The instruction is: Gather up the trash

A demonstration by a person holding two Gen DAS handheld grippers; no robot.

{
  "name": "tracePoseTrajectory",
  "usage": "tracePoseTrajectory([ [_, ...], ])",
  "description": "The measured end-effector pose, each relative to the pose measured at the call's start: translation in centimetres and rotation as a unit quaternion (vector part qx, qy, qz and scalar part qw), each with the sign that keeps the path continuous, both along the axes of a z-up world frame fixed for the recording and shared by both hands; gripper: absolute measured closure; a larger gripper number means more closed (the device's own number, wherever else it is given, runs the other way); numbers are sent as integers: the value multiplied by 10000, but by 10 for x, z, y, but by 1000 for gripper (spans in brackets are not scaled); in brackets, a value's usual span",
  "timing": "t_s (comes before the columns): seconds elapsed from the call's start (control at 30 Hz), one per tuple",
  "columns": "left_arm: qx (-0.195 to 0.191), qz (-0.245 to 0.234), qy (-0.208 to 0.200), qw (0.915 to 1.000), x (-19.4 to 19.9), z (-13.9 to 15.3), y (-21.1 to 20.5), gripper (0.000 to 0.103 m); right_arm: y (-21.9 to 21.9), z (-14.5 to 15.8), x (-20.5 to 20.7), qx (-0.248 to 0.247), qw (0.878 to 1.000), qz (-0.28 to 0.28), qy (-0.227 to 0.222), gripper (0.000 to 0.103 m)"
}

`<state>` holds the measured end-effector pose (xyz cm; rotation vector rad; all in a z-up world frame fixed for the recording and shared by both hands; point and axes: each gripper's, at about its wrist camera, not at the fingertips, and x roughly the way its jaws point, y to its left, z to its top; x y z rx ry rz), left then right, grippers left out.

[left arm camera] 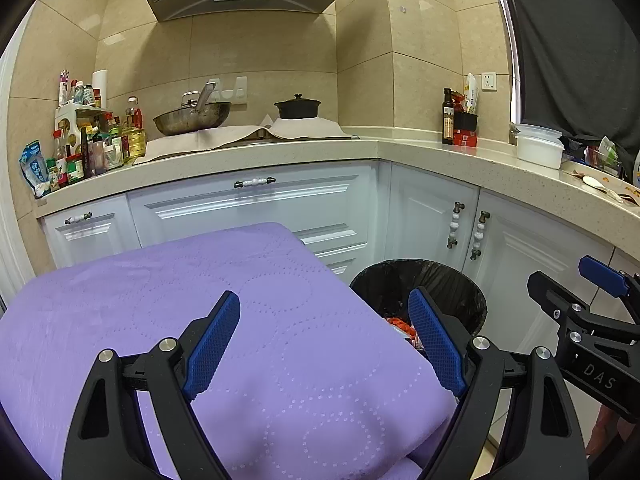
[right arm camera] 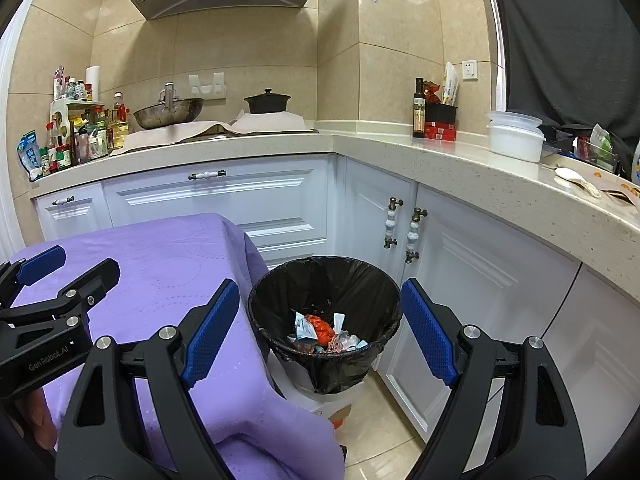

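A trash bin with a black liner [right arm camera: 325, 280] stands on the floor beside a purple-covered table [right arm camera: 172, 256]. Inside it lie wrappers and an orange-red piece of trash [right arm camera: 320, 330]. My right gripper [right arm camera: 320, 334] is open and empty, hovering above the bin. My left gripper [left arm camera: 326, 340] is open and empty over the purple cloth [left arm camera: 200, 280] near its right edge. The bin [left arm camera: 448, 284] shows partly behind the left gripper's right finger. The right gripper also shows at the right edge of the left wrist view [left arm camera: 580, 288].
White cabinets [right arm camera: 280, 196] run under an L-shaped counter [right arm camera: 400, 152]. On the counter are a wok [right arm camera: 168, 114], a black pot [right arm camera: 267, 102], bottles [right arm camera: 419, 108], a white container [right arm camera: 514, 136] and scraps with a spoon [right arm camera: 576, 180] at the far right.
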<state>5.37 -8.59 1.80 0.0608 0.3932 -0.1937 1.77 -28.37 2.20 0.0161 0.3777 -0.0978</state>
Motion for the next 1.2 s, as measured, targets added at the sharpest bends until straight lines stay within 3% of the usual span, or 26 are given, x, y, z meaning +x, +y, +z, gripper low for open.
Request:
tracePoseTrajectory([
  [1.2, 5, -20, 93, 10000, 31, 0, -15, 19, -10, -1, 32, -15, 10000, -40, 6, 22],
])
